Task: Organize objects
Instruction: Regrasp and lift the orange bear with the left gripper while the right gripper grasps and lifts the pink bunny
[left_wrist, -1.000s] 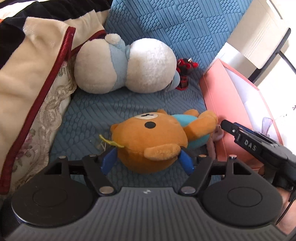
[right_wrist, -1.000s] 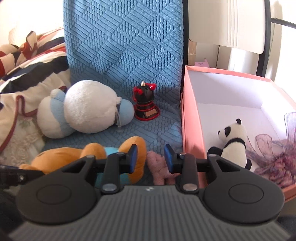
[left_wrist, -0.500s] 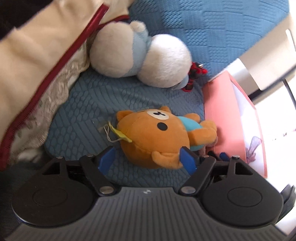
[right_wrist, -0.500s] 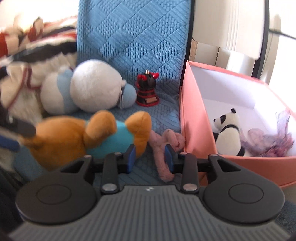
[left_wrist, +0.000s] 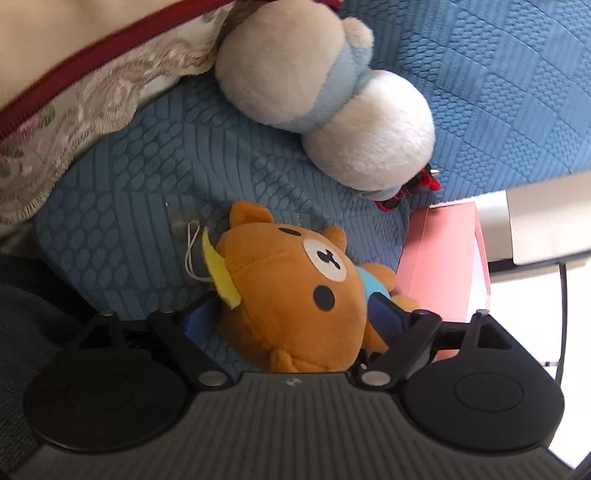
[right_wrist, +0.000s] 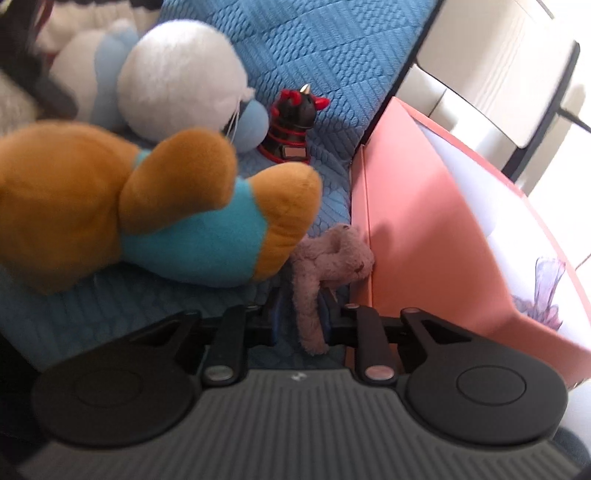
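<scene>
Closing — right gripper (right_wrist: 297, 317) around pink plush (right_wrist: 325, 266)

Three plush toys lay ahead of the jaws: one orange bear (left_wrist: 295, 295), one white-and-blue round doll (left_wrist: 332, 103), one small pink rabbit (right_wrist: 325, 266); also one black-and-red figurine (right_wrist: 291, 122) and one pink cardboard box (right_wrist: 424, 229).

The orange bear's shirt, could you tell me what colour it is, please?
Turquoise blue; the orange bear's shirt shows best in the right wrist view.

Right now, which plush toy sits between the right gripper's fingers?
The small pink plush, lying against the pink box; the orange bear lies off to its left.
</scene>
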